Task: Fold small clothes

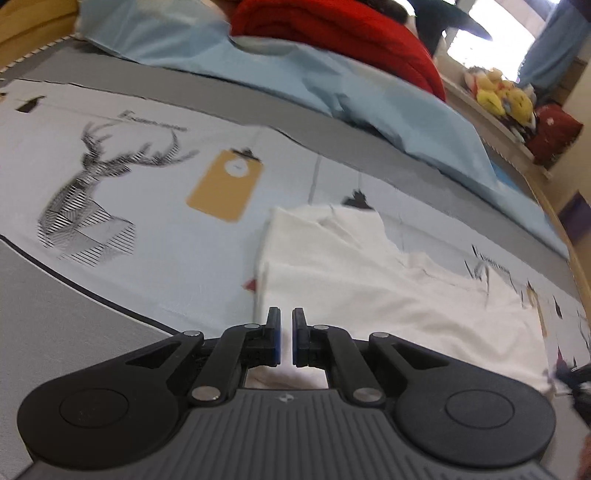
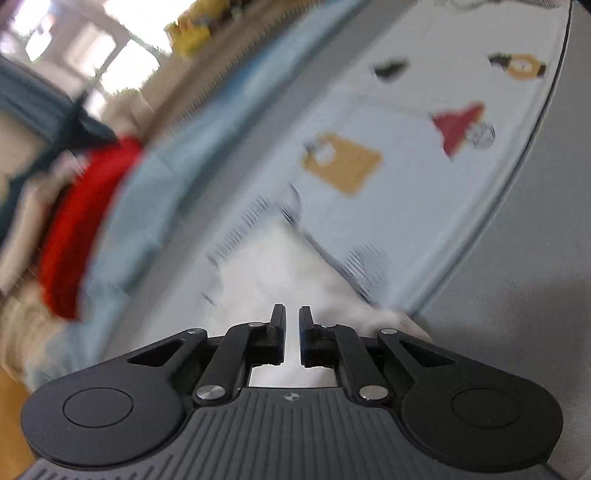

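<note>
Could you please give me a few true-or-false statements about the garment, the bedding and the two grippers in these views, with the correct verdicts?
1. The garment on the bed is white. True.
2. The left gripper has its jaws spread wide apart. False: they stand almost together, with white cloth at the tips.
3. A red blanket lies at the far side of the bed, beyond the light blue cover. True.
4. The printed sheet shows a cat drawing. False: it shows a deer head with antlers.
5. The right gripper points at bare grey fabric only. False: white cloth lies right ahead of its nearly closed jaws.
</note>
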Available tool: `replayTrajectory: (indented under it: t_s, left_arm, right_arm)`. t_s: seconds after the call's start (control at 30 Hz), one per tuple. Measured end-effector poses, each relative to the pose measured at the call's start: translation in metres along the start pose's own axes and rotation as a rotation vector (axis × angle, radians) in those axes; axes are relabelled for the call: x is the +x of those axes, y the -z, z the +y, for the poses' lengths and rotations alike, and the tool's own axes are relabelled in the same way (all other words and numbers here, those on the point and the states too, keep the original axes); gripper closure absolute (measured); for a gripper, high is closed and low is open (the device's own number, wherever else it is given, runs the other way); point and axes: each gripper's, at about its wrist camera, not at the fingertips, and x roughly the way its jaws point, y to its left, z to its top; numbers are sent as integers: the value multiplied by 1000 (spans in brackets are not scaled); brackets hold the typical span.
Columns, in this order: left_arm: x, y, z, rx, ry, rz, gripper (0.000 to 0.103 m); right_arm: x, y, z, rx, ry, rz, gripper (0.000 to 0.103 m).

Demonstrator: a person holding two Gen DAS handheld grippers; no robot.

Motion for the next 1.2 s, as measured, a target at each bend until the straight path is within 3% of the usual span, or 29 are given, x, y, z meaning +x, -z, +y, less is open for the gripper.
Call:
replayTrajectory:
  t_s: [0.03, 0.1, 0.23, 0.37, 0.4, 0.47, 0.6, 0.73, 0.77, 0.8, 0.83, 0.87, 1.03, 1.2]
  left_arm:
    - [3, 1, -2, 6, 3, 12, 99]
    - [7, 3, -5, 10, 10, 32, 99]
    - [11, 5, -6, 27, 13, 54, 98]
    - [11, 6, -6, 41, 14, 56, 98]
    - [10, 6, -5, 40, 14, 56, 98]
    - [10, 5, -4, 39, 13, 57, 98]
    - [8, 2, -2, 35, 16, 52, 98]
    - [9, -1, -3, 36, 16, 50, 98]
    - [10, -2, -3, 37, 16, 51, 98]
    - [11, -2, -4, 38, 16, 52, 98]
    - [12, -3, -4, 40, 16, 52, 98]
    - [13, -3, -5, 40, 16, 53, 98]
    - [14, -2, -9, 44, 30, 57, 98]
    - [16, 2, -15, 77, 49, 70, 98]
  right_arm:
    - [9, 2, -10, 23, 61, 44, 103]
    - [6, -1, -20, 106, 30, 33, 103]
    - [-17, -15, 8, -38, -17, -134, 93]
    - [-3, -33, 16, -118, -77, -157, 53]
    - [5, -37, 17, -133, -71, -156, 52]
    - [16, -43, 16, -142, -55, -162, 52]
    - [42, -54, 17, -129, -103, -108, 52]
    - [54, -51, 35, -237, -130, -90, 54]
    - [54, -49, 39, -272, -128, -97, 65]
    - [53, -48, 41, -294, -130, -105, 86]
    - [52, -48, 42, -301, -131, -114, 97]
    - [50, -50, 40, -293, -131, -133, 99]
    - [40, -61, 30, -201, -55, -241, 100]
    - [34, -64, 29, -225, -22, -245, 94]
